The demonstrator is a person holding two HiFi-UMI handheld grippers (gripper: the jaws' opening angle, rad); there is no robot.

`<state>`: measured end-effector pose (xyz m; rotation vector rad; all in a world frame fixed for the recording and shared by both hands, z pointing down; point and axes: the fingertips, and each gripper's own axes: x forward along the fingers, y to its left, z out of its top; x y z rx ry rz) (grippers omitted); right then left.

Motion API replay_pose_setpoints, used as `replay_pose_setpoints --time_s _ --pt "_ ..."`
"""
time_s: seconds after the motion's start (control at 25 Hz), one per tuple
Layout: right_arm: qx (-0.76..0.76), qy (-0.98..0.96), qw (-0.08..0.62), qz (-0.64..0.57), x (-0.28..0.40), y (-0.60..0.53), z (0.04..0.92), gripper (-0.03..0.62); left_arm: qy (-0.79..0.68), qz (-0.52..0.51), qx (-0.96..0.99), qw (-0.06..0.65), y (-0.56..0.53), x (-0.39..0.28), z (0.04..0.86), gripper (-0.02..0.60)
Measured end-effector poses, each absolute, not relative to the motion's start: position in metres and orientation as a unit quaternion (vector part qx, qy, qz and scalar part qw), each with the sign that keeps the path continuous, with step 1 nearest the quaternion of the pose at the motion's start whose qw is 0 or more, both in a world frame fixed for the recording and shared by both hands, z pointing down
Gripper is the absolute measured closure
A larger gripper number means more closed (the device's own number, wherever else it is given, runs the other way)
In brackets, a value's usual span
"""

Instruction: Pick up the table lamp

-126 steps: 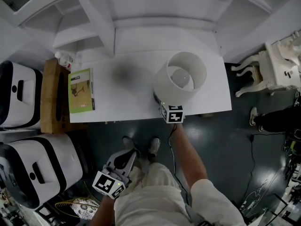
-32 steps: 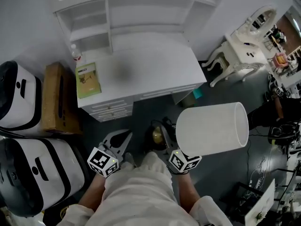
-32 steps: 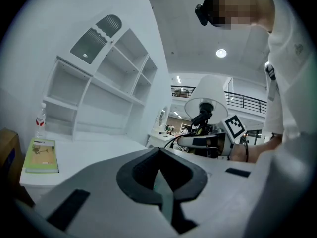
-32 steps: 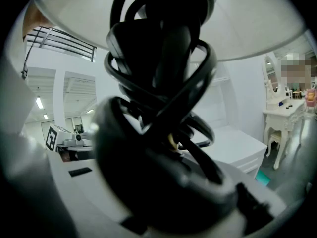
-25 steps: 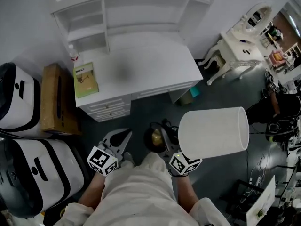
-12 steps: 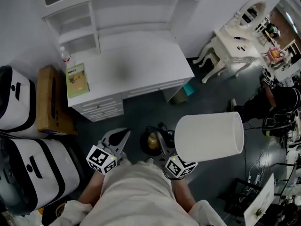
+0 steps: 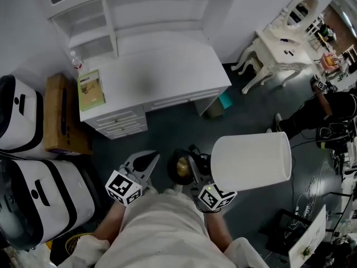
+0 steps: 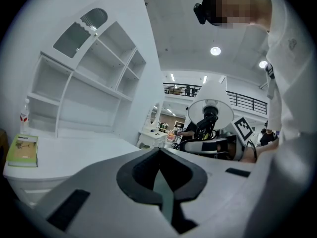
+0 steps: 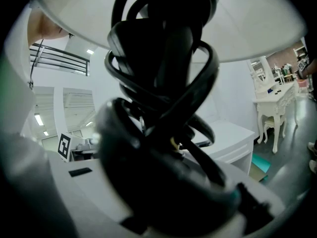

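- Over the dark floor (image 7: 167, 133), well clear of the desk (image 7: 167, 77): carried the lamp (image 7: 251, 161) in the right gripper (image 7: 192, 165), resting on no surface
- Clamped the right jaws on the lamp's dark stem, just beside its round base (image 7: 179, 167)
- Filled the right gripper view with black cord (image 9: 163, 58) coiled round that stem, with the white shade (image 9: 257, 24) spreading above
- Lay tipped over in the head view: shade toward the right, base toward the left, between the two grippers
- Had the left gripper (image 7: 149, 162) clenched on nothing, jaws meeting tip to tip in the left gripper view
- Hung just left of the lamp base with that left gripper, apart from it
- Caught lamp and right gripper side-on in the left gripper view, beyond the closed jaws
- On the desk, at its left end: had a green book (image 7: 91, 90) lying flat, a bottle (image 7: 76, 62) upright just behind it, both beside the white shelves (image 7: 111, 15)
- Left of the desk: stood a brown box (image 7: 56, 116), touching or nearly touching the desk side; beyond it, two white-and-black cases (image 7: 22, 116)
- Far right: showed a white dressing table (image 7: 284, 43) with a mirror, and a person in dark clothes (image 7: 318, 116) near it
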<state>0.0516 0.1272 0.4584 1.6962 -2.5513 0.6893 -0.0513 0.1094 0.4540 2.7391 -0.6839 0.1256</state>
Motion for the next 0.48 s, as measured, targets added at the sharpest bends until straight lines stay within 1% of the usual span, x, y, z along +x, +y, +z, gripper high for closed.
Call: replay_pose_setpoints --time_s 0.32,0.48 --pt "0.535 -0.810 -0.014 0.239 0.046 0.131 0.462 0.551 -0.239 0.048 0.956 0.163 0.113 -0.059 0.461 0.574" --pt "0.538 -0.808 -0.010 0.240 0.044 0.131 0.466 0.551 -0.239 0.047 0.956 0.164 0.112 -0.065 0.463 0.574"
